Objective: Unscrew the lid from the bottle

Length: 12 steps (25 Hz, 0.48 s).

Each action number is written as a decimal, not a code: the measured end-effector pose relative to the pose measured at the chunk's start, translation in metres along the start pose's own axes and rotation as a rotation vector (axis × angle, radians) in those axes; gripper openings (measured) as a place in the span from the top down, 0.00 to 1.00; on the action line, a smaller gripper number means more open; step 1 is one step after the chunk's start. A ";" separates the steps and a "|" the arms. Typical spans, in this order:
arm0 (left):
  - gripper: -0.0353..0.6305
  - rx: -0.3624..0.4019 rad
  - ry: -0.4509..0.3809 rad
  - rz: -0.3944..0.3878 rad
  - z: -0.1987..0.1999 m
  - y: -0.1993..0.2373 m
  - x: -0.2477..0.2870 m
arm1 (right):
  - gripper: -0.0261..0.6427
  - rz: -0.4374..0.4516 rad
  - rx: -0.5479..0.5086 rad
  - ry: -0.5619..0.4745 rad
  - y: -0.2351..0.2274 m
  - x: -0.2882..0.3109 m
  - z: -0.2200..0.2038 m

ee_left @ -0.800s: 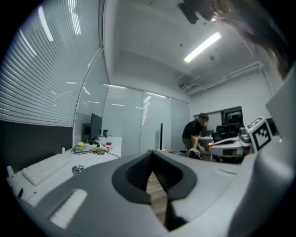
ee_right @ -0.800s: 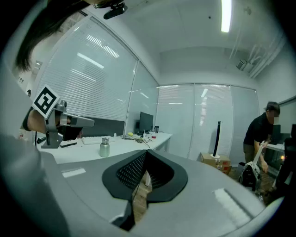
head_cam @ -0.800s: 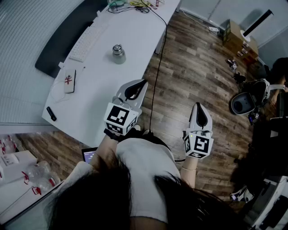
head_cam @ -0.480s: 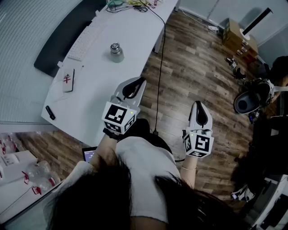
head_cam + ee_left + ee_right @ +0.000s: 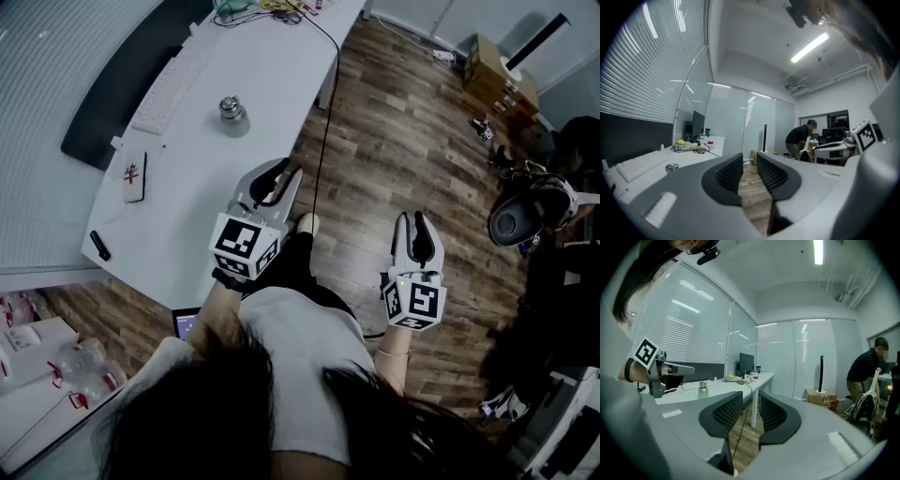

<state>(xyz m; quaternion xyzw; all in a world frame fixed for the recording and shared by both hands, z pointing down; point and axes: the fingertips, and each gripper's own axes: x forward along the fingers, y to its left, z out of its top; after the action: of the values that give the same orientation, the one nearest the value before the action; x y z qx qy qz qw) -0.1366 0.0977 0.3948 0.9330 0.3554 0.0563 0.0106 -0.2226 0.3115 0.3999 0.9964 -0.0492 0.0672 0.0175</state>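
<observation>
A small metal bottle (image 5: 230, 114) with a silvery lid stands upright on the white desk (image 5: 272, 84), also seen in the left gripper view (image 5: 672, 167) and the right gripper view (image 5: 703, 390). My left gripper (image 5: 286, 172) hovers over the desk's near edge, well short of the bottle. Its jaws (image 5: 750, 161) stand a narrow gap apart with only floor between them. My right gripper (image 5: 415, 217) hangs over the wooden floor to the right of the desk, and nothing sits in the narrow gap between its jaws (image 5: 751, 401).
On the desk lie a white keyboard (image 5: 169, 94), a phone (image 5: 134, 176) and a small dark stick (image 5: 98, 246). A black cable (image 5: 323, 122) drops off the desk's edge. An office chair (image 5: 520, 216) and boxes (image 5: 492, 80) stand at the right. A person (image 5: 865, 376) bends over there.
The desk and bottle have slid slightly left in the head view. Both grippers keep about the same places and the same narrow jaw gaps.
</observation>
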 end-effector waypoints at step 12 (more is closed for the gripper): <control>0.70 -0.015 0.039 -0.006 0.002 0.055 0.118 | 0.73 0.028 0.045 0.038 -0.045 0.115 0.002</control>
<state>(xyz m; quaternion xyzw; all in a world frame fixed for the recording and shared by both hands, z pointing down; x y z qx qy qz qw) -0.0120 0.1350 0.4080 0.9305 0.3578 0.0773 0.0106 -0.1046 0.3455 0.4125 0.9943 -0.0611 0.0876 -0.0049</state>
